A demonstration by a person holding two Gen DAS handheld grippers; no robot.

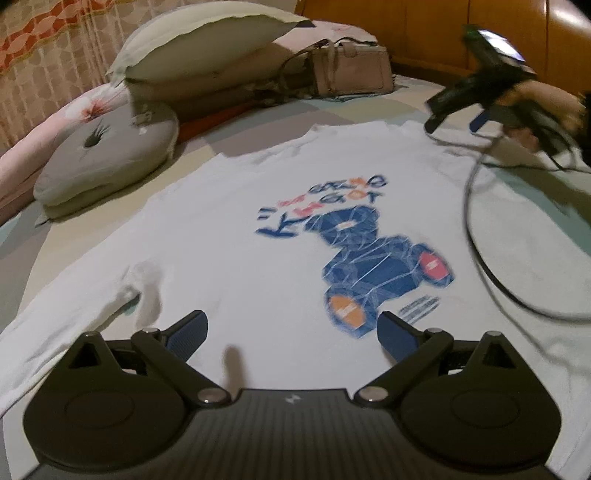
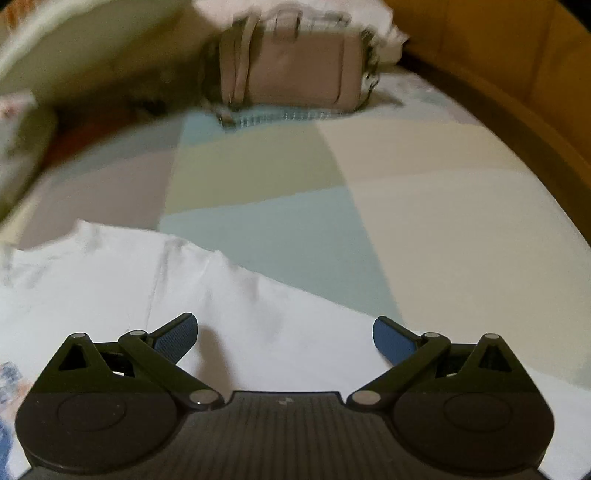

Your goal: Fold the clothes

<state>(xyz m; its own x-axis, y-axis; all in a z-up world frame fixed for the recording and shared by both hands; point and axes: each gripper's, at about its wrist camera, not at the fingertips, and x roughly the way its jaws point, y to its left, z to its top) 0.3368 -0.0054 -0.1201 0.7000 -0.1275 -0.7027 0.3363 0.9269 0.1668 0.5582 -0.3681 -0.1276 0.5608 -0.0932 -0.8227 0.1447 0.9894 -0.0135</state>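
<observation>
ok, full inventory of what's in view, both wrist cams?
T-shirt: 1, white with blue bear print, spread flat on the bed.
Bed sheet: 1, pastel patchwork, under the shirt.
Handbag: 1, beige-pink, far end of the bed.
Pillow: 1, cream, far left, on a stack.
Round cushion: 1, grey, left of the shirt.
Headboard: 1, orange-brown, far right.
Cable: 1, black, trailing over the shirt.
Left hand-held gripper: open, over the shirt's near part.
Right hand-held gripper: open, over a sleeve.
</observation>
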